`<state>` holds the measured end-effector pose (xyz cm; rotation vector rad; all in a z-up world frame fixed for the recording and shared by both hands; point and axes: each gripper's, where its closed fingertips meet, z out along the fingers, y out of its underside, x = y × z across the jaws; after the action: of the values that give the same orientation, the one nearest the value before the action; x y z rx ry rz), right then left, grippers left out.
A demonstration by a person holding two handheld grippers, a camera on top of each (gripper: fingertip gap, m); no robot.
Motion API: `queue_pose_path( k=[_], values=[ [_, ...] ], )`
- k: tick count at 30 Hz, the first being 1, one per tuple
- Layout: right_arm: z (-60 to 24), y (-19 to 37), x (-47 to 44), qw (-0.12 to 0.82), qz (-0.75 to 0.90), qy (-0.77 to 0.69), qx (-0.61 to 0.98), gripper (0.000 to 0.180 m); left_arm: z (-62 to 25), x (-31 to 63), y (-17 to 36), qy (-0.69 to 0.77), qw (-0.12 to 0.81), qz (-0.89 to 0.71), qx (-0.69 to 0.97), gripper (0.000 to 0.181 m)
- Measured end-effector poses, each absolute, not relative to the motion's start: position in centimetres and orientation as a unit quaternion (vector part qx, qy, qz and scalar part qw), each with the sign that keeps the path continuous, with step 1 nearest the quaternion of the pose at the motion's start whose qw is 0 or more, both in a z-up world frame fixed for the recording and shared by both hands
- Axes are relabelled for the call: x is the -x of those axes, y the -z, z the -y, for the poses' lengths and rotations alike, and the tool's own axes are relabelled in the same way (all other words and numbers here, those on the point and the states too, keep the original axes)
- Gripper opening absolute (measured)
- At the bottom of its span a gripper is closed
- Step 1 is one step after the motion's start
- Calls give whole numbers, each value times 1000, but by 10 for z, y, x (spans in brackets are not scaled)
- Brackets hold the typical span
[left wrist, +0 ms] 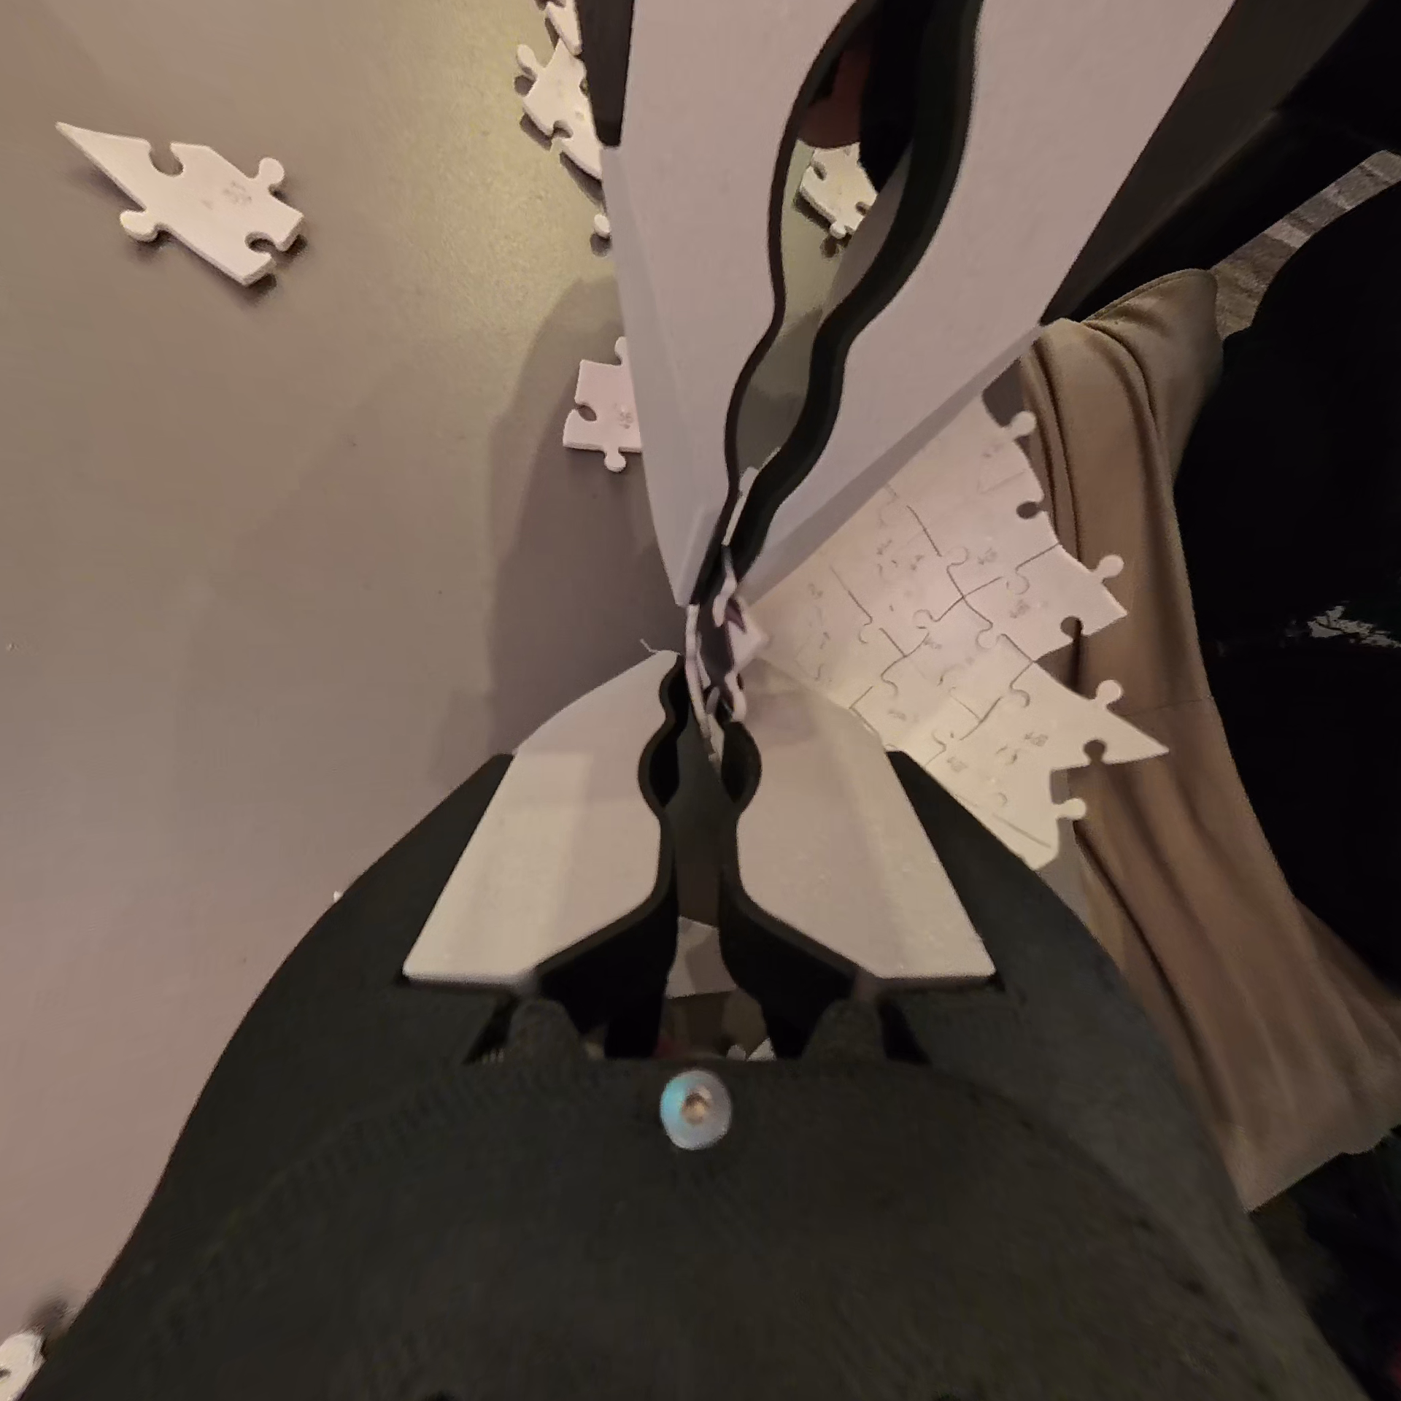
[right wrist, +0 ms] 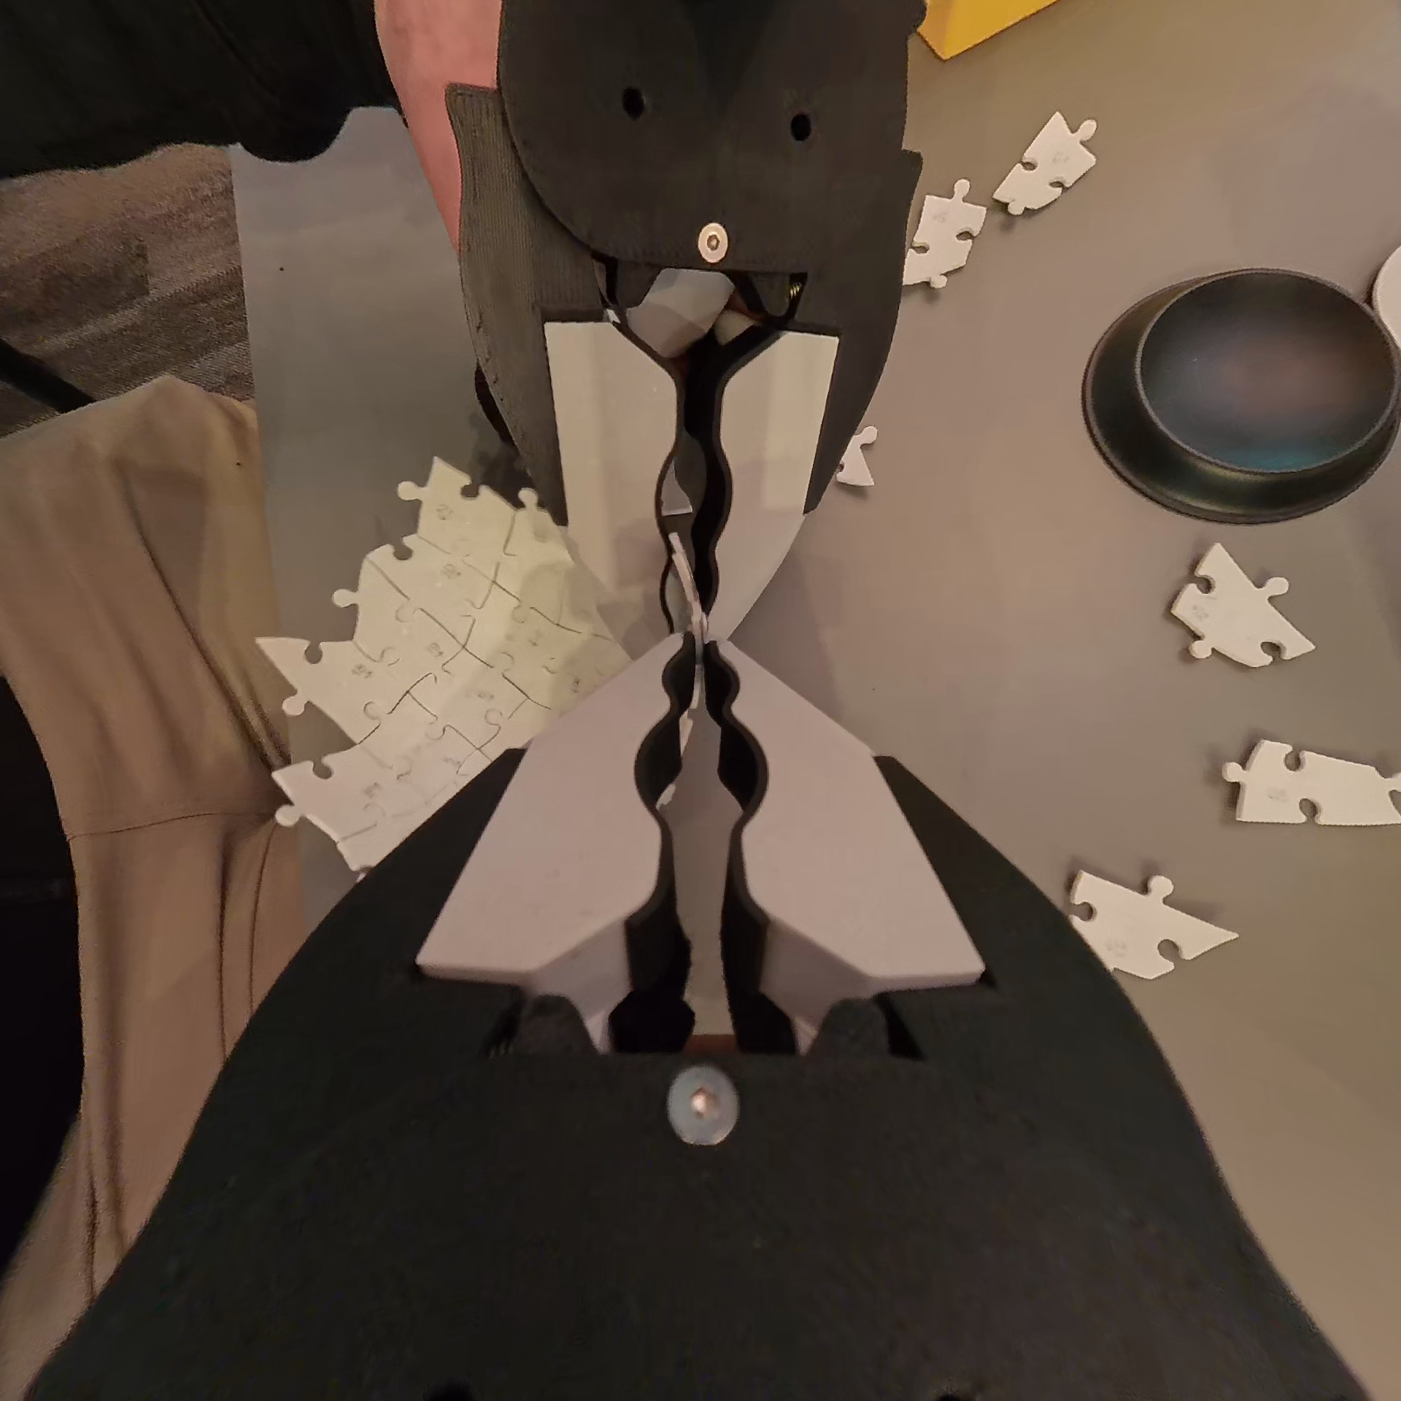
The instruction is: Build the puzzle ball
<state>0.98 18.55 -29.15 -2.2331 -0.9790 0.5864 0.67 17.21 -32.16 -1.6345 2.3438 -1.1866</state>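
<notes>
My left gripper (left wrist: 701, 686) and my right gripper (right wrist: 696, 653) meet tip to tip above the grey table (left wrist: 265, 606). Both are shut on small curved puzzle pieces seen edge-on, with dark print on one face (left wrist: 728, 637). In the right wrist view a pale piece edge (right wrist: 686, 576) sits in the left gripper (right wrist: 691, 615) and runs down into my right fingertips. I cannot tell whether the pieces are joined. The right gripper (left wrist: 709, 599) comes in from the top of the left wrist view. A joined section of white pieces (left wrist: 963, 644) (right wrist: 455, 667) lies below, at the table's edge.
Loose white pieces lie on the table (left wrist: 205, 201) (left wrist: 606, 409) (right wrist: 1236, 614) (right wrist: 1319, 788) (right wrist: 1137, 925) (right wrist: 1050, 163). A black round bowl-shaped stand (right wrist: 1243, 394) is at the right, a yellow box (right wrist: 978, 23) behind it. Beige cloth (right wrist: 136, 606) hangs beside the table's edge. Less than 4 cm separates the two grippers' tips.
</notes>
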Motion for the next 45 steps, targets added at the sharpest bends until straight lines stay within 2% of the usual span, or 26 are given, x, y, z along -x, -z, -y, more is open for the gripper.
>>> queue_pose_path(
  k=[3, 19, 24, 34, 38, 45],
  values=[
    [-186, 292, -10, 312, 373, -219, 846, 0, -170, -10, 314, 407, 24, -746, 527, 11],
    [-187, 286, -14, 321, 363, -223, 846, 0, -174, -13, 316, 388, 38, -758, 523, 6],
    [-189, 279, -15, 337, 345, -243, 842, 0, -175, -15, 314, 390, 41, -756, 524, 12],
    [-191, 282, -11, 348, 340, -263, 834, 0, -179, -11, 312, 382, 50, -756, 529, 8],
    [-193, 280, -4, 353, 349, -268, 826, 0, -186, 0, 308, 365, 64, -753, 543, 15],
    [-193, 279, 2, 357, 359, -283, 815, 0, -189, 13, 315, 323, 71, -756, 565, 7]
  ],
)
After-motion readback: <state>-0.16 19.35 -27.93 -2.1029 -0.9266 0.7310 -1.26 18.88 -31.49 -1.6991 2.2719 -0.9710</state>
